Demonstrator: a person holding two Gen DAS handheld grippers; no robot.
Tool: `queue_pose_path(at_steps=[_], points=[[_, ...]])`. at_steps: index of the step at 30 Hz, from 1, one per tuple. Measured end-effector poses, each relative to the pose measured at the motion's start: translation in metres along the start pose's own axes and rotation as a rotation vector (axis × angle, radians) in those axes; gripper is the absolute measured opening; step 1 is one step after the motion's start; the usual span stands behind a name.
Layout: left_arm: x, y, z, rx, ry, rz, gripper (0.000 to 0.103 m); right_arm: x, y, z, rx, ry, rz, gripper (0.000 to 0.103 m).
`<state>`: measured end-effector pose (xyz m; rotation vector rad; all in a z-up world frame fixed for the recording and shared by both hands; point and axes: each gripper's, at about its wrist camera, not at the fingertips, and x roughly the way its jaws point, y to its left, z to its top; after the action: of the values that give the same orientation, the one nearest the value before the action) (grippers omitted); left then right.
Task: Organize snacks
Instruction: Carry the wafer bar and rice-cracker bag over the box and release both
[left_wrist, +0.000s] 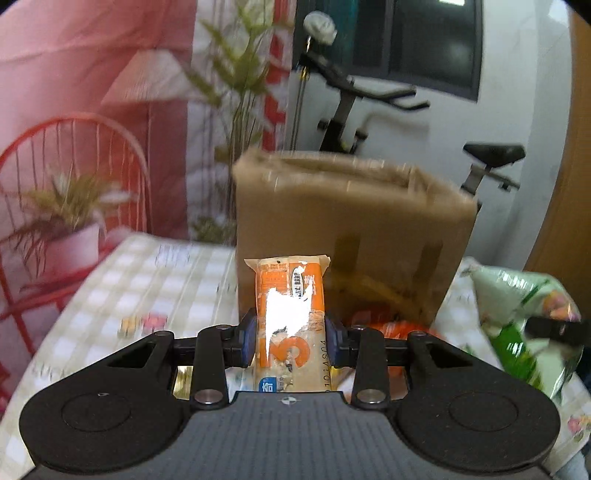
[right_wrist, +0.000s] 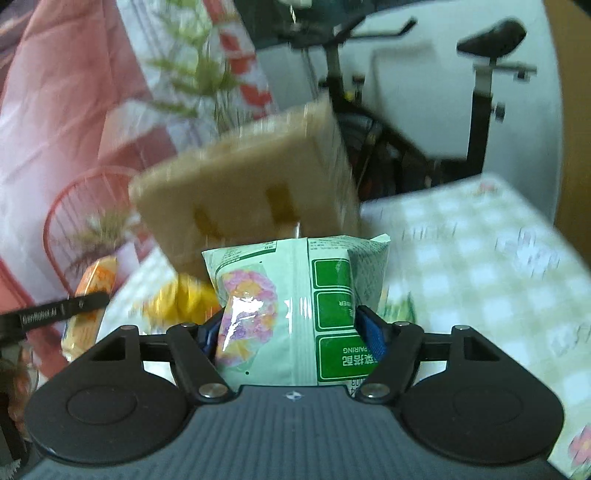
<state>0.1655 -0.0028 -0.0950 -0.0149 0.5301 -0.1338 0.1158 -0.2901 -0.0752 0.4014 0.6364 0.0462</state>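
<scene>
orange glossy plastic snack bar wrapper (left_wrist: 290, 325) clenched mid-length in left gripper (left_wrist: 290, 341), before brown cardboard box (left_wrist: 351, 236). pale green crinkly foil pouch (right_wrist: 295, 314) pinched in right gripper (right_wrist: 295, 338). probably light, soft, slippery; best gripped across the middle.

You are working in a lived-in home room. At twelve o'clock stands an exercise bike (left_wrist: 373, 110) below a dark window (left_wrist: 417, 40); at ten o'clock, a potted plant (left_wrist: 62, 218) and red wire chair (left_wrist: 74, 125). A checked tablecloth (right_wrist: 480, 266) covers the table.
</scene>
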Motion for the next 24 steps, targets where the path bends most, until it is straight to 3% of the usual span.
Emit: queue_pose_path(at_steps=[7, 12, 16, 24], points=[[0.006, -0.003, 0.05, 0.007, -0.121, -0.006, 0.038, -0.006, 0.011, 0.073, -0.088, -0.162, 0.002, 0.072], [0.019, -0.01, 0.09, 0.021, -0.185, -0.009, 0.038, 0.019, 0.027, 0.121, -0.159, -0.231, 0.028, 0.072], [0.04, -0.017, 0.126, 0.057, -0.208, -0.021, 0.038, 0.062, 0.041, 0.147, -0.204, -0.243, 0.041, 0.072], [0.116, -0.017, 0.16, 0.076, -0.136, -0.008, 0.039, 0.152, 0.06, 0.166, -0.209, -0.165, 0.034, 0.072]])
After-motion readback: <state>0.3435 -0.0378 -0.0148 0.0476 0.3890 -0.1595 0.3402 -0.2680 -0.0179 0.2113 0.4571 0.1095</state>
